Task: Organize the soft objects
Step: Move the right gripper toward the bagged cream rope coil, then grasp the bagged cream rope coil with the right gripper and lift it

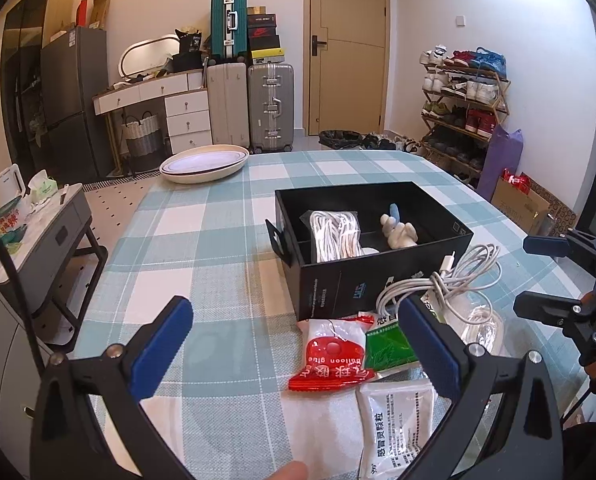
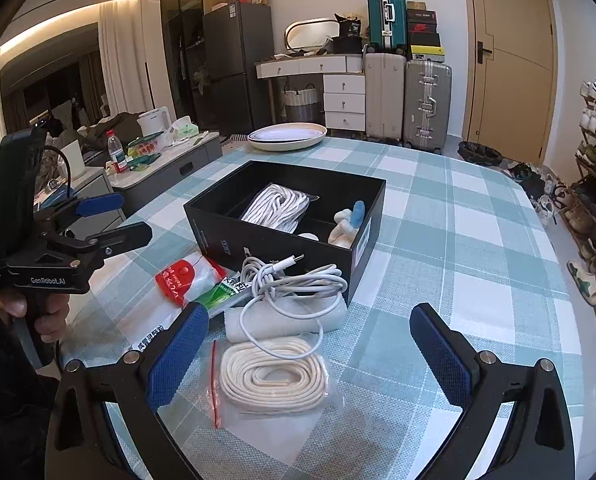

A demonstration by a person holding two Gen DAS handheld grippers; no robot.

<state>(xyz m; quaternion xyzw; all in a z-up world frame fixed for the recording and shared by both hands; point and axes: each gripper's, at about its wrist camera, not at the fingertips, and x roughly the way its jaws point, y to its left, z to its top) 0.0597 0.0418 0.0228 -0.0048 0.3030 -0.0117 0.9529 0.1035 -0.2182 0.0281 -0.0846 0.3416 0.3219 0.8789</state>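
Note:
A black box (image 1: pixel 377 284) (image 2: pixel 266 244) stands on the checked table, holding a bagged white rope (image 1: pixel 335 234) (image 2: pixel 276 208) and a pale plush toy (image 1: pixel 397 232) (image 2: pixel 347 222). In front of it lie a white charging cable (image 2: pixel 294 284) (image 1: pixel 453 280), a bagged cream rope (image 2: pixel 272 378), a red balloon glue packet (image 1: pixel 335 356) (image 2: pixel 180 280), a green sachet (image 1: pixel 387 350) and a white medicine sachet (image 1: pixel 395 416). My left gripper (image 1: pixel 298 344) is open above the packets. My right gripper (image 2: pixel 309 354) is open around the cream rope, holding nothing.
Stacked oval plates (image 1: pixel 204 164) (image 2: pixel 286 136) sit at the table's far edge. A side table with clutter (image 1: pixel 30 220) stands to the left. Suitcases (image 1: pixel 270 108), a drawer unit and a shoe rack (image 1: pixel 463 108) line the far wall. A fingertip (image 1: pixel 288 470) shows at the bottom.

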